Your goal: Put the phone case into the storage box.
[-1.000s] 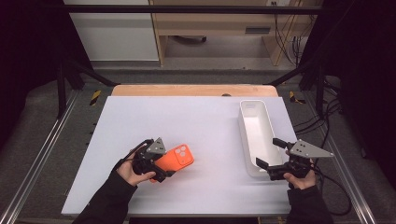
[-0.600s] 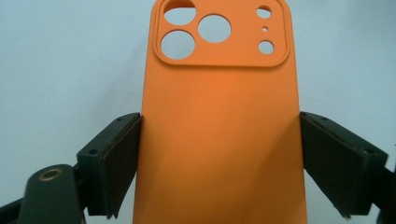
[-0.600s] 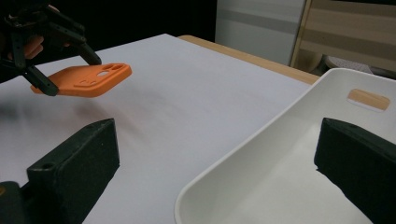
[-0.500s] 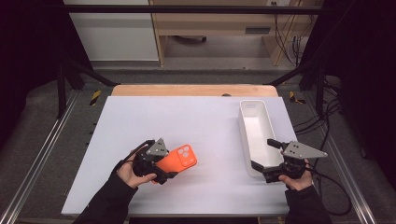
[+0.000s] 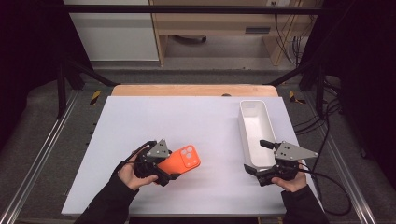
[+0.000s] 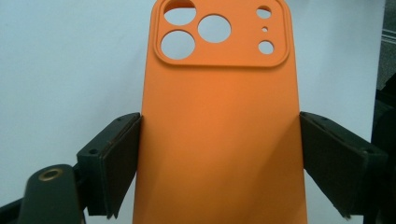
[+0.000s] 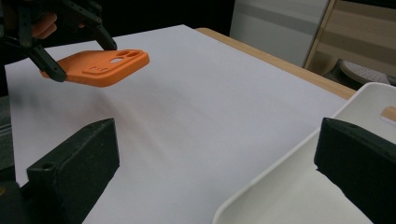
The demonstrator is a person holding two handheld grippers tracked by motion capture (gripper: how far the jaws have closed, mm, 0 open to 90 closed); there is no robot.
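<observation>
Near the front edge of the surface [image 5: 187,116], left of centre, we have the orange phone case [image 5: 180,161] pinched by its long sides in the left hand-held gripper [image 5: 169,171], lifted clear, it seems. The right hand-held gripper [image 5: 261,161] sits spread astride the near corner of the white tray [image 5: 254,122] at the right edge. Carrying the case over and releasing it probably remain. Dark framing, cables and a pale cabinet stand behind.
</observation>
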